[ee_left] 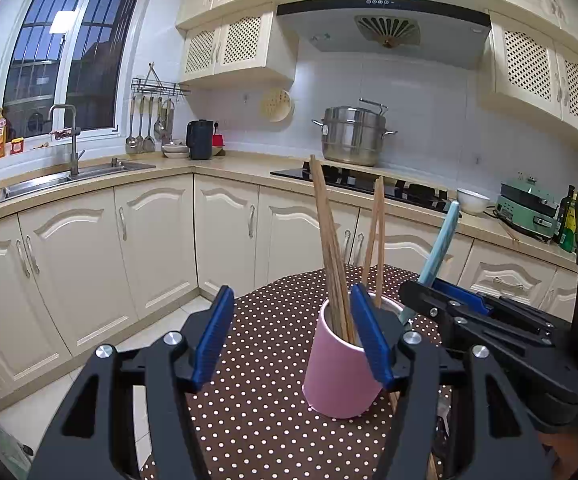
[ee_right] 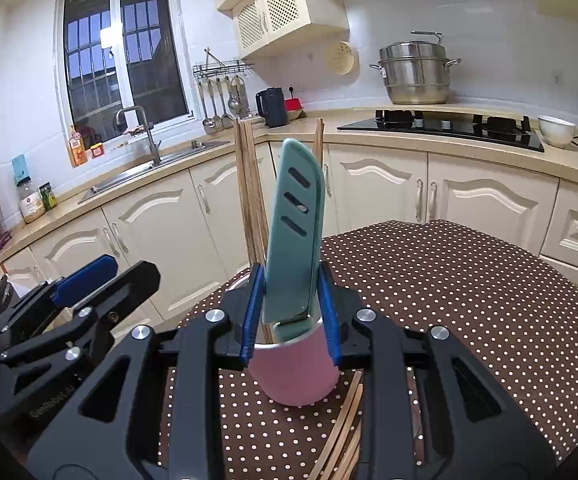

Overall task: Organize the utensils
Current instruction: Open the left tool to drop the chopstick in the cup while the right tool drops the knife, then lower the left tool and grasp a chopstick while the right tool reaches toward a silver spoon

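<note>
Utensils being gathered into a pink cup on a polka-dot table.

Left wrist view: the left claw [ee_left: 293, 336] is seen open and empty, one pad beside the pink cup [ee_left: 339, 368], where stiff, light wooden chopsticks [ee_left: 331, 248] stand. Right wrist view: the right claw [ee_right: 291, 314] is seen astride a sheathed teal knife [ee_right: 295, 232] standing in the cup; pad contact cannot be told. Smooth plastic is judged slippery, so the handle near the rim is best gripped. Loose chopsticks [ee_right: 343, 432] lie below.
</note>
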### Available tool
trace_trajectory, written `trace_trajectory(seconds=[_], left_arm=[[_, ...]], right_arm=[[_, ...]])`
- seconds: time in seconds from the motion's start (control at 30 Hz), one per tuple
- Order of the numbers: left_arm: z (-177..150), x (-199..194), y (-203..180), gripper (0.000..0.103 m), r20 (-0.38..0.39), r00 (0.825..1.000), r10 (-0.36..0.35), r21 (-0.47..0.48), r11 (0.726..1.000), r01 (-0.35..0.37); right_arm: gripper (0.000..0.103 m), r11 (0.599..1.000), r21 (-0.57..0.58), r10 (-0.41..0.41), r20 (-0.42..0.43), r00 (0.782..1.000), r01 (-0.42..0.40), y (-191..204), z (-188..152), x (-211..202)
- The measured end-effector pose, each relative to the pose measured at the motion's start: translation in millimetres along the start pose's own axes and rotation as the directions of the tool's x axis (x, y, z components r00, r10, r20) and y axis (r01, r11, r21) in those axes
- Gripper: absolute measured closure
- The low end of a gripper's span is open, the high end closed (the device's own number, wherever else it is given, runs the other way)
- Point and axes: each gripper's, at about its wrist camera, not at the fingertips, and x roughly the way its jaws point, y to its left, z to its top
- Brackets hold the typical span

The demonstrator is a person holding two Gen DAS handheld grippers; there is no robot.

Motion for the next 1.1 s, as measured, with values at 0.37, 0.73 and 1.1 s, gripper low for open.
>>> trace_trajectory(seconds=[0.37, 0.73, 1.1], left_arm=[[-0.6, -17.9, -0.5, 0.042, -0.022, 1.000, -0.001, 0.013, 1.000, 0.002], [-13.4, -14.9, -23.2, 0.042, -0.231, 0.964, -0.128, 0.026, 0.990, 0.138], [-79.8, 41.6, -59.3, 0.058, -0.652, 0.741, -0.161, 0.005, 0.976, 0.216]], right_arm=[[0.054, 1.000, -0.003, -0.013, 0.030, 0.999, 0.013, 1.1, 2.0, -26.4], [0.051, 0.999, 0.003, -0.040, -0.072, 0.997, 0.040, -24.9, -11.0, -56.6], [0.050, 0.993, 0.066, -0.071, -0.297, 0.952, 0.094, -75.7, -60.6, -57.6]])
